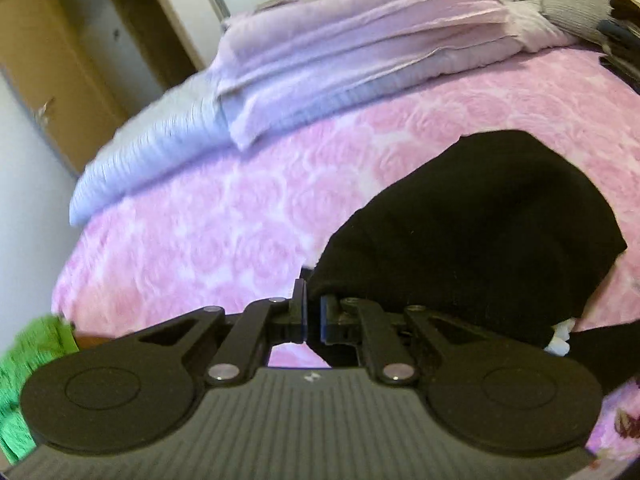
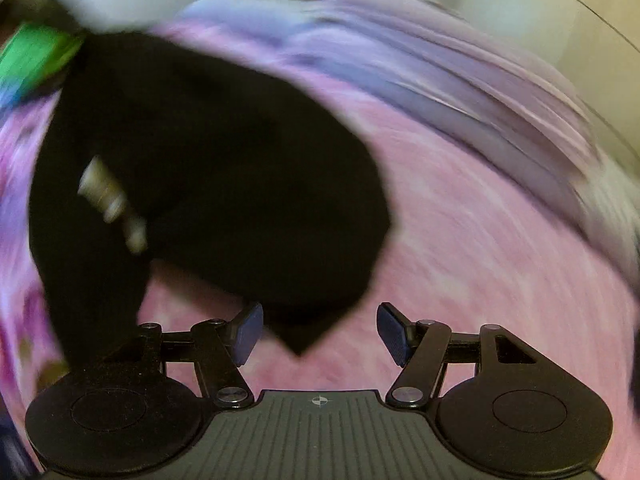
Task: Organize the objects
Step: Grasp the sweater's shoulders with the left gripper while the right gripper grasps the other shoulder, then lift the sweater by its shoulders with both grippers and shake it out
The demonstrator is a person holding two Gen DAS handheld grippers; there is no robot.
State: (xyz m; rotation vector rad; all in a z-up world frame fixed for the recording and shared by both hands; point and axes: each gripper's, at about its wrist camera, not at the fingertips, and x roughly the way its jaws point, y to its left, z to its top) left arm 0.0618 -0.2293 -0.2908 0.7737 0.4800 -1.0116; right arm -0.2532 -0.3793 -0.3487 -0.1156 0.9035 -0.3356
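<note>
Pinching black garment (image 1: pixel 472 232) edge in left gripper (image 1: pixel 313 316); right gripper (image 2: pixel 320 334) spread wide, empty, garment corner at twelve o'clock between pads.

Both wrist cameras look steeply down, close over the pink bed (image 1: pixel 224 216), sharing the black garment (image 2: pixel 208 168) and folded blankets (image 1: pixel 360 40).

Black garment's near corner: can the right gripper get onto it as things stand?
Probably yes. The right gripper is open, and the black garment has its pointed corner lying on the pink bedspread between the fingers, nothing covering it. The view is blurred, though.
</note>
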